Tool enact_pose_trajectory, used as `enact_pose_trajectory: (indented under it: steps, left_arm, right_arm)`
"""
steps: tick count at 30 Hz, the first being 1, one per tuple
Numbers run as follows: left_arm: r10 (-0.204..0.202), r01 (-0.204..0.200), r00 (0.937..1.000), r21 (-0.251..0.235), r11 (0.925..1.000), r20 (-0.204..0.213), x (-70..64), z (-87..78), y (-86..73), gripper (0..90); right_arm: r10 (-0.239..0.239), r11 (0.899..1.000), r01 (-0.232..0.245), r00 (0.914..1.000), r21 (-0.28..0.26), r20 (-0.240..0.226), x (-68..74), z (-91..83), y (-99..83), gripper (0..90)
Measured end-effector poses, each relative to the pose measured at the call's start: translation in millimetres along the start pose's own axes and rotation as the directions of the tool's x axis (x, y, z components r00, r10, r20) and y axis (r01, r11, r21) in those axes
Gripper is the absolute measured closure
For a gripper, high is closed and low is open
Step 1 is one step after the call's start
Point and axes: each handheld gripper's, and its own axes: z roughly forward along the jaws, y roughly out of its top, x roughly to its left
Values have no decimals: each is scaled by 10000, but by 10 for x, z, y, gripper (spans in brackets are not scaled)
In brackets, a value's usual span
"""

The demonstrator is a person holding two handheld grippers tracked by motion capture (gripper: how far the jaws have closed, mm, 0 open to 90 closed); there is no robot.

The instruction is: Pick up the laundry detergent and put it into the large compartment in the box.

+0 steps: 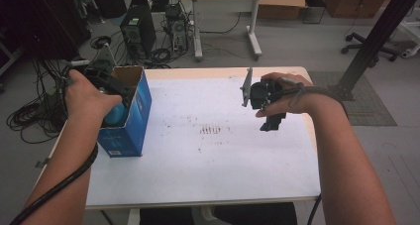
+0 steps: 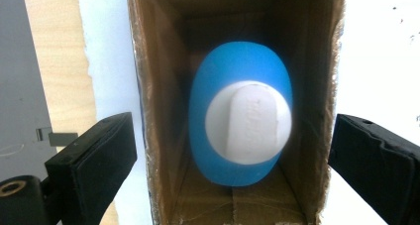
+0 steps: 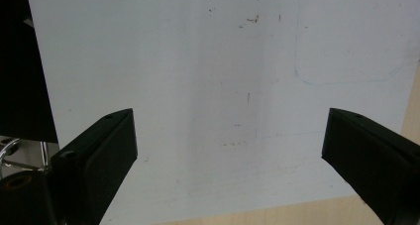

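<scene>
An open-topped blue carton [image 1: 134,117] stands on the left part of the table. Inside it, upright, is a blue bottle [image 2: 240,113] with a white cap [image 2: 248,122], seen from straight above in the left gripper view. My left gripper [image 2: 233,170] hovers over the carton's mouth [image 2: 158,111], open wide, one jaw on each side of the brown inner walls. In the high view the left gripper [image 1: 114,88] sits at the carton's top, with the bottle [image 1: 115,114] just under it. My right gripper [image 1: 272,123] hangs open over the white sheet [image 3: 223,86], holding nothing.
A white sheet [image 1: 208,150] with faint brown marks covers the wooden table. On the floor behind stand a computer tower [image 1: 137,31], tangled cables [image 1: 29,116], a desk [image 1: 228,7] and a chair base [image 1: 371,49]. A black pole [image 1: 376,36] rises at the right.
</scene>
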Motion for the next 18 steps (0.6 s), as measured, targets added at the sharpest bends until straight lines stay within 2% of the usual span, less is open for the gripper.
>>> enact_pose_trajectory:
  steps: [5,7,11,14,18]
  left_arm:
    - [370,-369,9993,-44,9993,96,-44,-61,5,2]
    - [541,-538,9985,-201,9983,113,-65,-99,4,2]
    - [1001,-996,9949,-297,9946,145,-128,-181,8,2]
    - [1415,-1409,9897,-285,9896,212,-200,-242,16,2]
    - [2082,-2075,9776,-238,9779,314,-320,-326,34,2]
  right_arm:
    - [-17,10000,17,10000,46,-19,4,12,7,68]
    - [-23,10000,23,10000,22,-33,4,13,11,68]
    - [-29,10000,29,10000,52,-22,3,6,19,68]
    - [-32,10000,32,10000,69,-25,2,-1,22,68]
    - [-41,10000,42,10000,72,-15,1,-13,31,68]
